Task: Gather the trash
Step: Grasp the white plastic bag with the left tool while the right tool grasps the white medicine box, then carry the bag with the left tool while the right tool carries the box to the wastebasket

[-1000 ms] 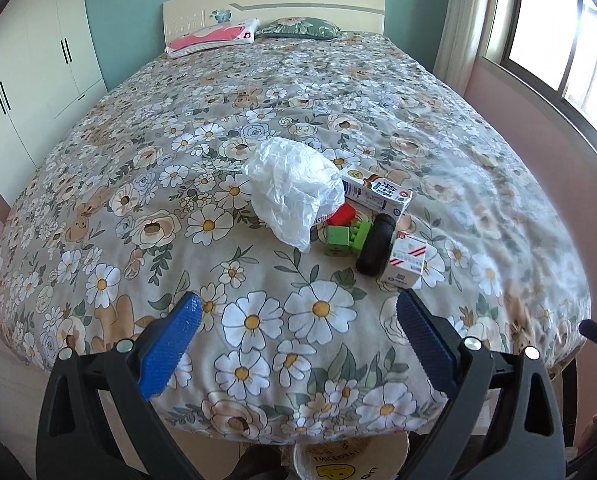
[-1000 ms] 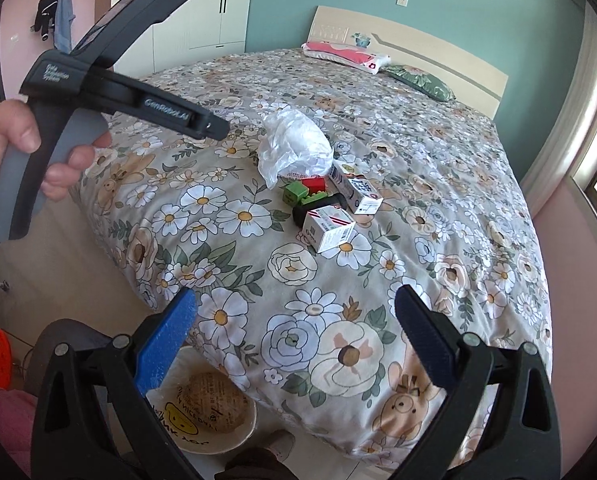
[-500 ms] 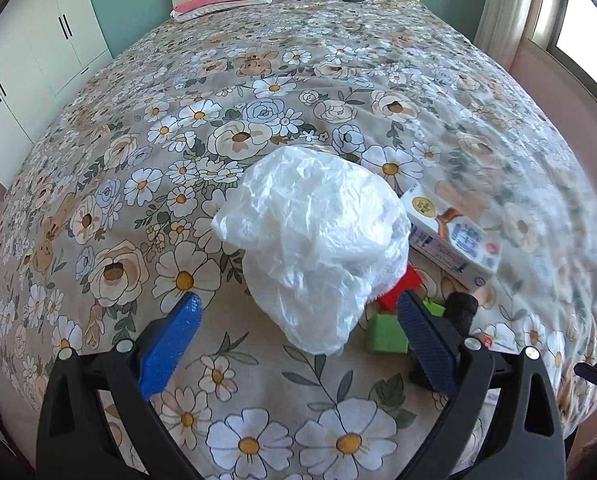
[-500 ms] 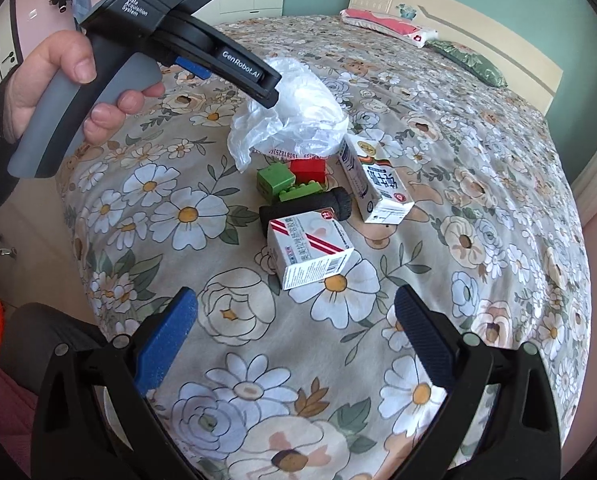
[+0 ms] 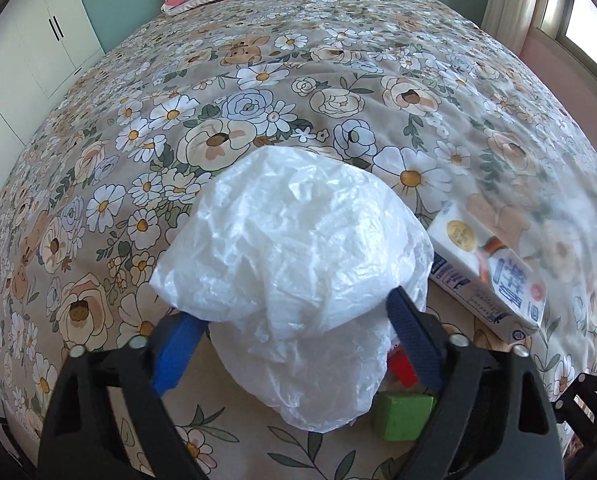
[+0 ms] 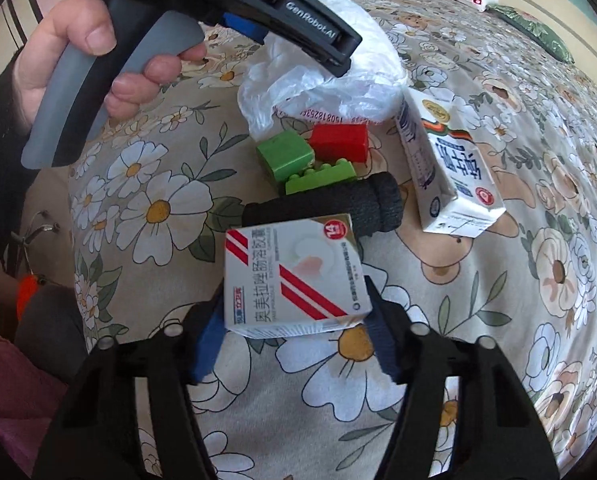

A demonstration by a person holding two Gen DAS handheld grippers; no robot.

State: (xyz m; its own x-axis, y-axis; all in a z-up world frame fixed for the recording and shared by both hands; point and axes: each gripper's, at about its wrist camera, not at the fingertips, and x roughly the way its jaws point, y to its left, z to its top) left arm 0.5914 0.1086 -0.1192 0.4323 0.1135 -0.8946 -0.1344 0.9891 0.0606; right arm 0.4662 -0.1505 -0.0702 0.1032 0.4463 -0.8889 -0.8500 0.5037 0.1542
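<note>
On the flowered bed (image 5: 338, 80), the left gripper (image 5: 294, 344) has its jaws set narrowly around a crinkled, puffy white plastic bag (image 5: 298, 264), its contents hidden; whether they pinch it I cannot tell. Just right of those jaws lies a glossy milk carton (image 5: 494, 276). The right gripper (image 6: 294, 328) has its jaws against both sides of a flat cardboard medicine box (image 6: 294, 276), with a dark knitted roll (image 6: 338, 206) and hard green and red blocks (image 6: 314, 154) beyond it.

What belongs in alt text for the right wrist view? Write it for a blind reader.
The right gripper brackets a white medicine box with red stripes on a floral bedspread. Behind the box lie a black cylinder, green and red toy blocks and a milk carton. At upper left, a hand brings the left gripper onto a crumpled white plastic bag.
</note>
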